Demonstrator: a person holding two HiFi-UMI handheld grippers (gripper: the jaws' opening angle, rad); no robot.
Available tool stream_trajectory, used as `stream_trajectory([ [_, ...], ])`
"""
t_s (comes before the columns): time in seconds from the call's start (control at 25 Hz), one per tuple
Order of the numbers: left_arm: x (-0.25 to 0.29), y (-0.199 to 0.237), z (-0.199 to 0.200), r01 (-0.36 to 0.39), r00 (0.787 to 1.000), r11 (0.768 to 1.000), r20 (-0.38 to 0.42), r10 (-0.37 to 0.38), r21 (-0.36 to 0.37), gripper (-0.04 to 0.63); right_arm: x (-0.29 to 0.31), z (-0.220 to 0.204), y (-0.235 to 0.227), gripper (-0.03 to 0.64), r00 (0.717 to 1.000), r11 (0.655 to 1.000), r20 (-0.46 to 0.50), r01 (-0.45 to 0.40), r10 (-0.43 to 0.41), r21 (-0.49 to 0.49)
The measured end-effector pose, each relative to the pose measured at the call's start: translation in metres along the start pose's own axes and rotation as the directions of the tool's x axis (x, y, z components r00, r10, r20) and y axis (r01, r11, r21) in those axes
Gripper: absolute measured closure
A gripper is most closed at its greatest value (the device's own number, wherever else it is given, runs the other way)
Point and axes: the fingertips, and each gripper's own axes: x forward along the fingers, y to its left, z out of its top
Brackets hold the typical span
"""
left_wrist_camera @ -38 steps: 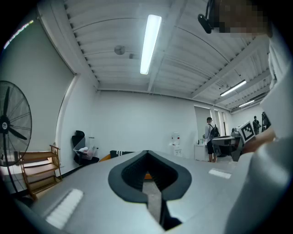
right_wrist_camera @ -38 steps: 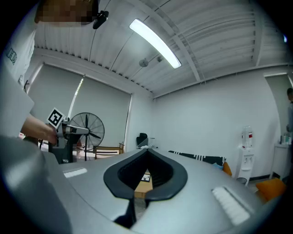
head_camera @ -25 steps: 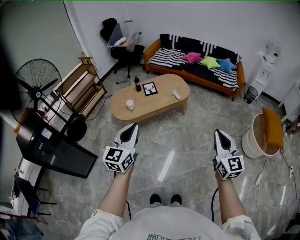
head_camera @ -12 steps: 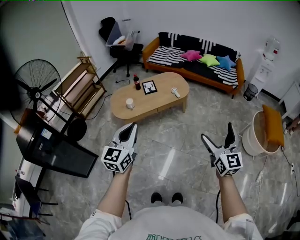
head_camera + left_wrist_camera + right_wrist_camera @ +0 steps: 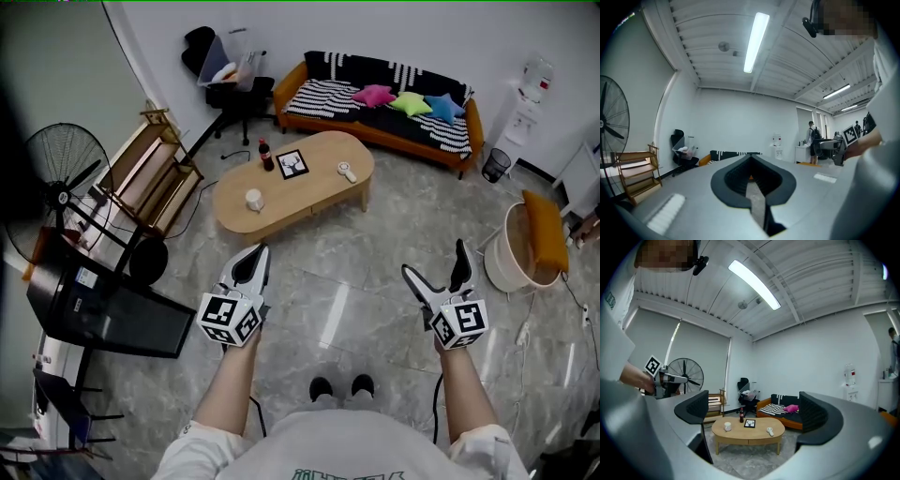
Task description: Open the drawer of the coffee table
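Wood-tone oval desk point(image 5: 319, 192) is the reference; its drawer front point(image 5: 759, 440) sits in the long side rail facing the person, flush with the rail, shut.

Left tongs point(image 5: 255, 255): tips pressed together, nothing pinched. Held over the floor on the near side of the desk, well apart from it, roughly in line with the desk's left end in the head view. The left gripper view shows no desk, only the closed tongs and the room wall.

Right tongs point(image 5: 432, 259): spread wide, empty. Also on the near side of the desk, well apart from it, offset past the desk's right end in the head view. In the right gripper view the desk and drawer front sit framed between the two spread tips, far off, no contact.

On the desk top: dark bottle point(image 5: 266, 155) and framed picture point(image 5: 292, 164) toward the far edge, white cup point(image 5: 253, 199) near the left end, small white object point(image 5: 348, 172) near the right end.

Orange sofa point(image 5: 375, 131) sits beyond the desk, standing fan point(image 5: 61, 183) well off the desk's left end.
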Motion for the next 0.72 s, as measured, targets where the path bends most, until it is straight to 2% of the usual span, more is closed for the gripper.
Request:
stream_trajectory([
  [0.32,0.029,0.006,-0.013,0.052,0.999,0.998,-0.007,-0.053,-0.021,0.597,0.002,-0.010,-0.011,0.028,0.998,0.999,-0.023,0.053,-0.053,-0.002],
  [0.52,0.065,0.002,-0.017,0.064,0.998,0.998,-0.013,-0.064,-0.014,0.596,0.020,-0.012,-0.041,0.028,0.998,0.998,-0.015,0.065,-0.065,0.008],
  [0.72,0.116,0.001,-0.014,0.044,0.999,0.999,-0.021,-0.044,0.007,0.597,0.058,-0.019,-0.086,0.028,0.999,0.999,-0.006,0.047,-0.047,0.025],
])
